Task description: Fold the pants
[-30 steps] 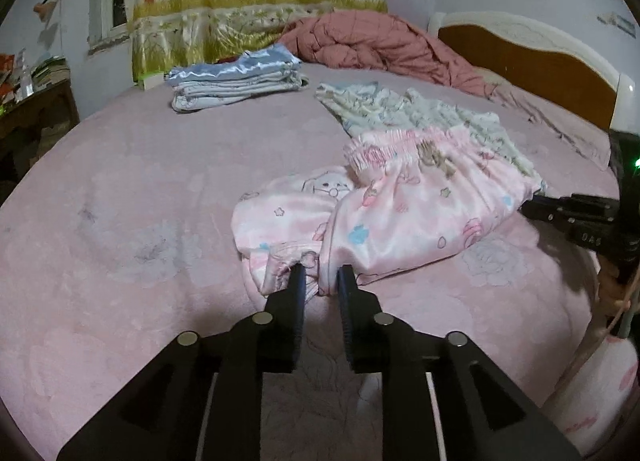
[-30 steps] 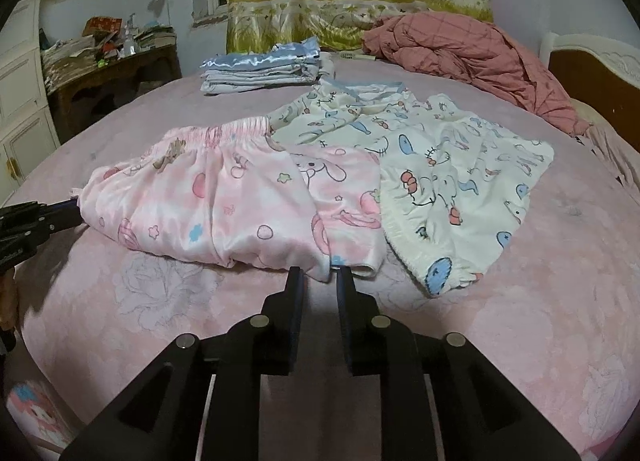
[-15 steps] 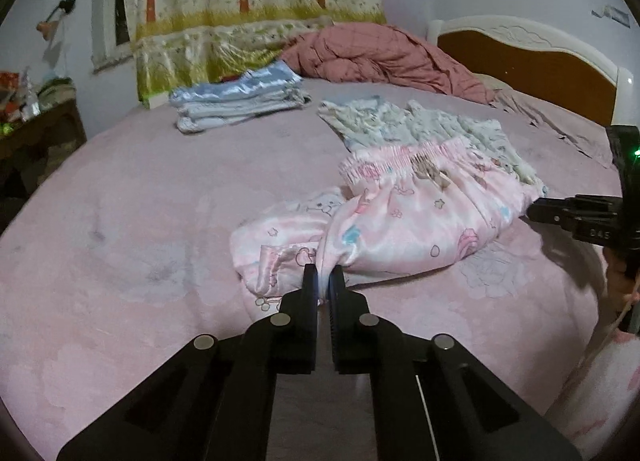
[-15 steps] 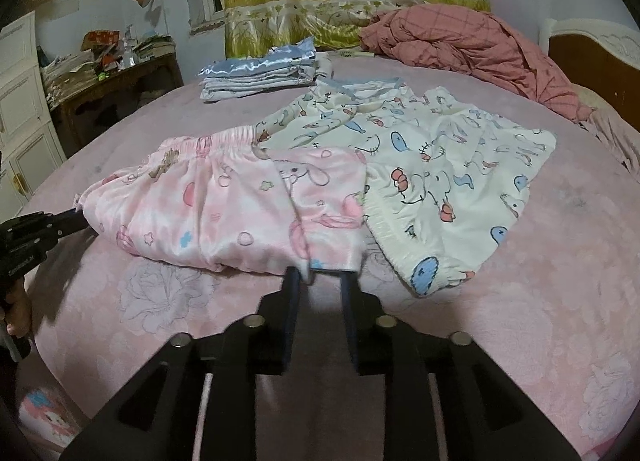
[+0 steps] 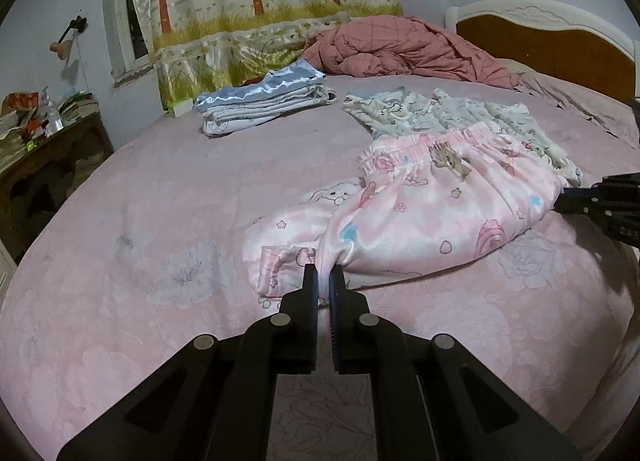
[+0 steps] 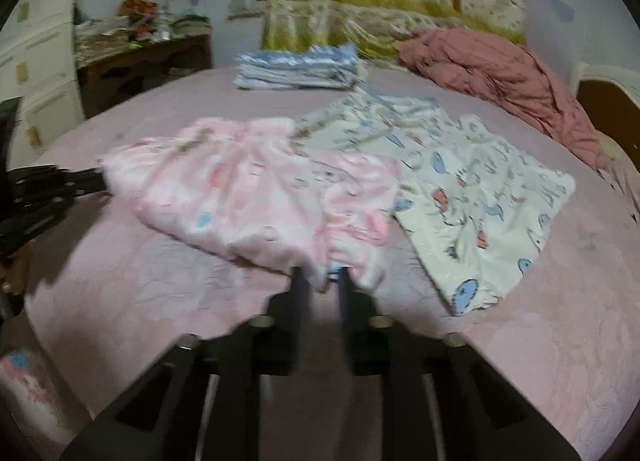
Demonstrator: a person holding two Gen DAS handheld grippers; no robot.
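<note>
Pink printed pants (image 5: 432, 217); crumpled on bed (image 5: 160, 221)

My right wrist view is smeared by motion blur: the prints on the pink pants (image 6: 256, 197) run together, and I cannot make out how much cloth sits between the right gripper (image 6: 320, 281) fingertips. The clutter on the dark wooden desk (image 6: 152, 57) at far left is too blurred to name. In my left wrist view, the right gripper (image 5: 600, 201) is cut off by the right edge. The cream pyjama pants (image 5: 460, 117) lie partly hidden behind the pink pants (image 5: 440, 213). The headboard (image 5: 552, 41) runs out of frame at far right.
</note>
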